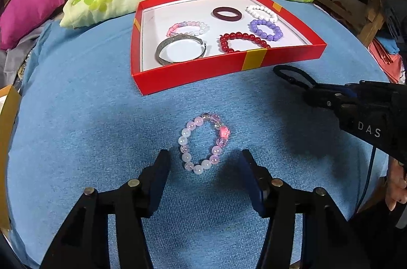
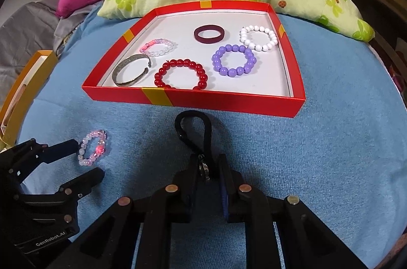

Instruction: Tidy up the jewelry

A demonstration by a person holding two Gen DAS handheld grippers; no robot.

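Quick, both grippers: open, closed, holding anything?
Left gripper: open, holding nothing, pink beaded bracelet between its fingers.
Right gripper: closed on black cord bracelet.

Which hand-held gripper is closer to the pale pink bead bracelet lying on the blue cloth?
Left. The left hand-held gripper straddles the pink bracelet, jaws open. The right hand-held gripper, off to the side, grips a black cord.
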